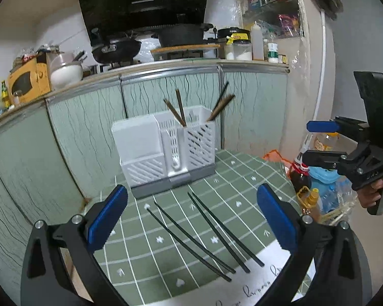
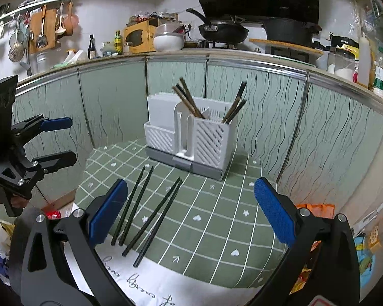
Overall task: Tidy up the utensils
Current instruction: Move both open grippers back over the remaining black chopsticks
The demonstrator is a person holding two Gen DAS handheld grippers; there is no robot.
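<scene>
Up front in the left wrist view, the left gripper fills the lower part of the frame with its blue pads spread wide and nothing between them. Four black chopsticks lie loose on the green checked tablecloth in the gap between the pads, fanned in two pairs. Above them, at the centre of the frame, stands the white utensil holder on its grey base, with brown chopsticks sticking up from its slotted right-hand compartments. At the right edge the right gripper hangs in the air, jaws parted and empty, a hand on its grip below

Over in the right wrist view, the right gripper also stands wide apart and holds nothing. The black chopsticks lie lower left of centre on the tablecloth, tips reaching towards the utensil holder at mid-frame — apart from it. The left gripper shows at the left edge, released, clear of the table
</scene>
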